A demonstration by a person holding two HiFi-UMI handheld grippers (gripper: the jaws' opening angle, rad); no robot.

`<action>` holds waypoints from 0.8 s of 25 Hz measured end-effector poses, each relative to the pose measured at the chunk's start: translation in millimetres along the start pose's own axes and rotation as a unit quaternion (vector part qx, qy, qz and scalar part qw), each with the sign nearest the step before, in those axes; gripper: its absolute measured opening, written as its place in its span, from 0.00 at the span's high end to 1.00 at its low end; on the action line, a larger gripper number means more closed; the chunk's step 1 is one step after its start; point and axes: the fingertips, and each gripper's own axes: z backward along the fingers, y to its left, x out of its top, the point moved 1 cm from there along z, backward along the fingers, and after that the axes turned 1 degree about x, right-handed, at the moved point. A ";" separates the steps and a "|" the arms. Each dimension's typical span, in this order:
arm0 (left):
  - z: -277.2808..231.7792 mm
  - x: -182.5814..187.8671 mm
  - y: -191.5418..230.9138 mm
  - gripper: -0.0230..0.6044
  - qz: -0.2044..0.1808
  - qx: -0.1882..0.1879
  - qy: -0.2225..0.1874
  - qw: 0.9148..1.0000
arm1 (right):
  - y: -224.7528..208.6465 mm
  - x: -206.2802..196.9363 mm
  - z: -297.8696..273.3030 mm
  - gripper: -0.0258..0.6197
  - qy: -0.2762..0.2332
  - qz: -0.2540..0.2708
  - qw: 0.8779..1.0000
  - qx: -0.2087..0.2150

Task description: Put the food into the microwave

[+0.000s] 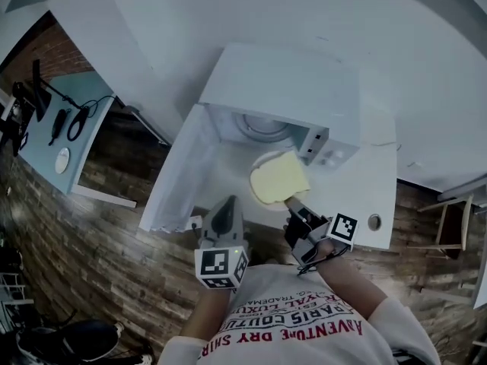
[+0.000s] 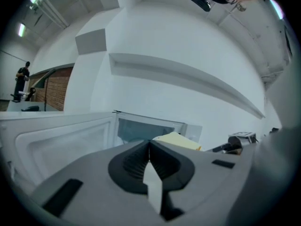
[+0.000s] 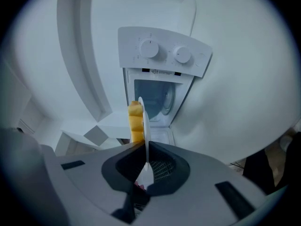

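Shirt (image 1: 304, 329) print "PARIS"; right tongs (image 3: 143, 144) clamped on plate (image 3: 146, 124), left tongs (image 2: 149, 145) together.

Both forearms (image 1: 351, 280) reach forward from the person's chest, holding the left gripper (image 1: 227, 204) and the right gripper (image 1: 295, 204) side by side and pointing nearly level. The left gripper's jaws are pressed together with nothing between them. The right gripper's jaws are clamped on the rim of a plate (image 3: 146, 128).
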 end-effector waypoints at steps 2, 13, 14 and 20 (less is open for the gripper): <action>-20.6 6.3 2.4 0.95 -0.011 -0.026 0.005 1.000 | 0.5 9.1 -8.8 0.93 -0.023 -0.005 1.000 -0.002; -115.7 25.5 36.0 0.95 -0.026 -0.132 0.040 0.990 | -21.4 44.7 -59.5 0.93 -0.133 -0.036 0.989 -0.047; -121.6 24.2 37.4 0.95 -0.026 -0.139 0.043 0.989 | -24.3 46.3 -64.5 0.93 -0.139 -0.039 0.988 -0.050; -143.1 9.8 41.8 0.95 -0.025 -0.170 0.061 0.983 | -38.8 57.9 -94.0 0.93 -0.161 -0.041 0.983 -0.073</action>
